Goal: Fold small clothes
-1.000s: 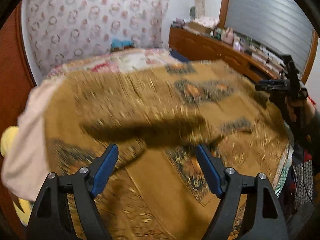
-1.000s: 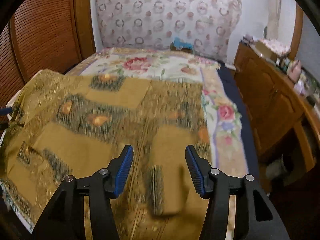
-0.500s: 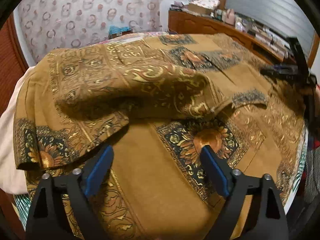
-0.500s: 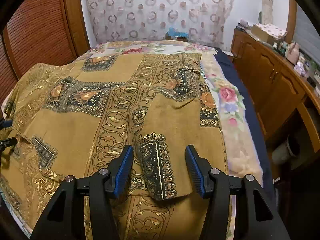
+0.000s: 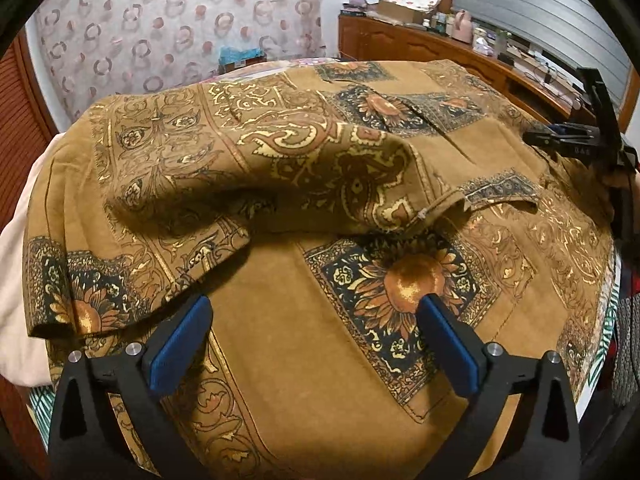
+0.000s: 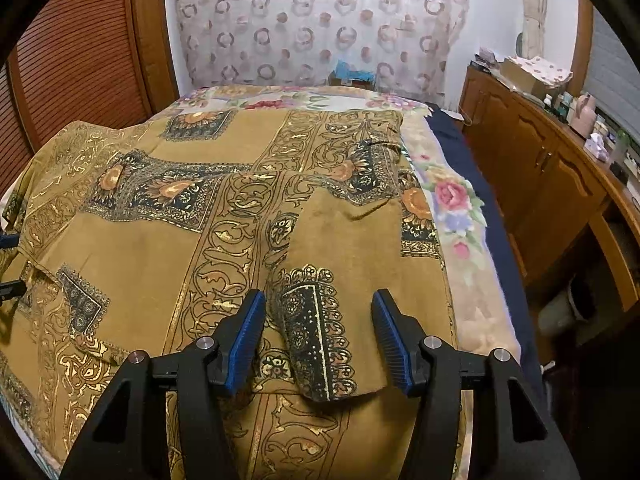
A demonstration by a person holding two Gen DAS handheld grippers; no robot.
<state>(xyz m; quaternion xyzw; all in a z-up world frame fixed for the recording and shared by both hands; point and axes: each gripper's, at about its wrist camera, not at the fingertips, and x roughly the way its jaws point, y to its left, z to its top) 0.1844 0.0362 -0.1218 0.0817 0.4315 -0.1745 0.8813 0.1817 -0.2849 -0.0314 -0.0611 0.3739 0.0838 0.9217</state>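
Shirt (image 5: 320, 360) lies spread on bed (image 6: 460, 208), sleeves folded in. Left claw (image 5: 312, 344) has just been opening, empty; right claw (image 6: 318, 340) apart, straddling cuff. Soft, light, limp: grip hem edges.

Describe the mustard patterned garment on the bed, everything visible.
The garment is mustard-brown woven-looking cloth printed with gold scrollwork and dark panels holding sunflowers. It lies spread over the floral bedspread, mostly flat. One sleeve is folded inward, its dark cuff between the right gripper pads, untouched. In the left view another flap lies folded over, slightly puffed. The left gripper hangs wide open above it, its jaws having just been opening, holding nothing.
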